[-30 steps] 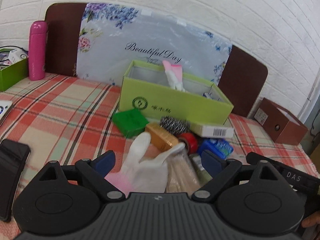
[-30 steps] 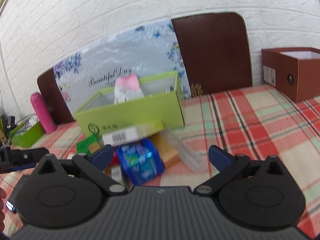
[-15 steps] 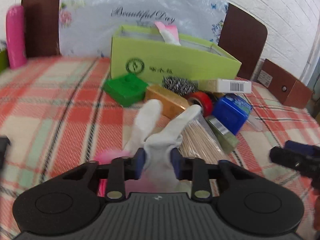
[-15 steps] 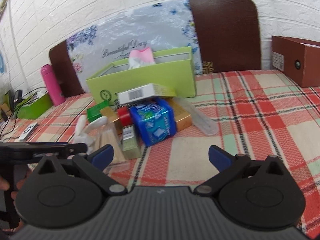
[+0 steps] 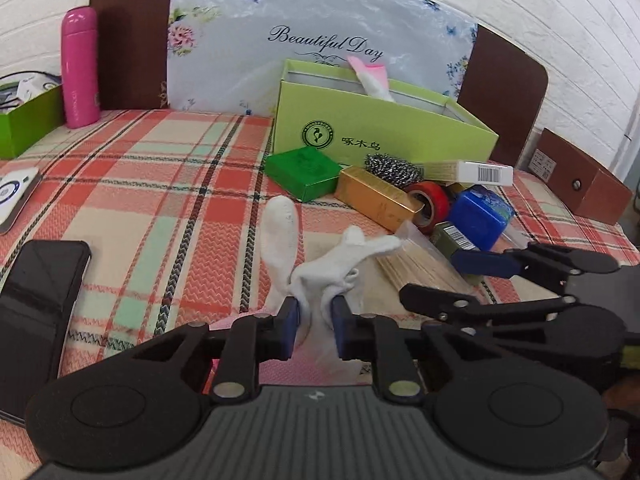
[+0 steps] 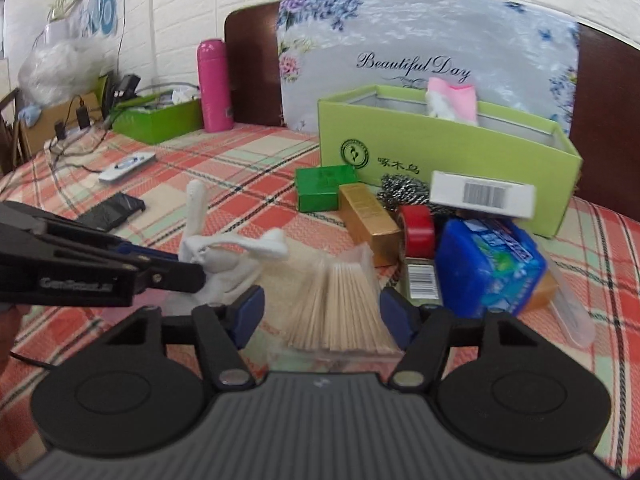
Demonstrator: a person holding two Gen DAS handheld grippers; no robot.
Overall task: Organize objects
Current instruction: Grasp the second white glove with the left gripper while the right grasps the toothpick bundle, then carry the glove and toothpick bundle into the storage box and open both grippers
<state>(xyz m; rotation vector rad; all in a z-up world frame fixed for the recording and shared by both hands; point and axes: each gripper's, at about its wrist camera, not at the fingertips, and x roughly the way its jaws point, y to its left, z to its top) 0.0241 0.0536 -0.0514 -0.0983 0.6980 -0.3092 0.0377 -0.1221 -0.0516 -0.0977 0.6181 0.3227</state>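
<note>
We see our left gripper [image 5: 313,330] clamped on a white fabric glove with a pink cuff [image 5: 320,272], its blue pads pinching the bunched cloth while the glove's fingers stick up and outward over the red-and-green plaid tablecloth [image 5: 160,184]. Our right gripper [image 6: 322,312] stands with its jaws apart, one on each side of a clear plastic bag of wooden toothpicks [image 6: 340,304] that lies on the cloth just right of the glove. Beyond the bag sits a cluster: a gold rectangular box [image 6: 368,216], a red roll of tape [image 6: 418,226], a blue plastic packet [image 6: 490,266], a dark green square box [image 6: 326,192] and a steel wool scrubber [image 6: 404,192]. Farther back stands a lime-green open cardboard box [image 6: 440,160] with a second pink-and-white glove [image 6: 450,100] poking out of it.
</note>
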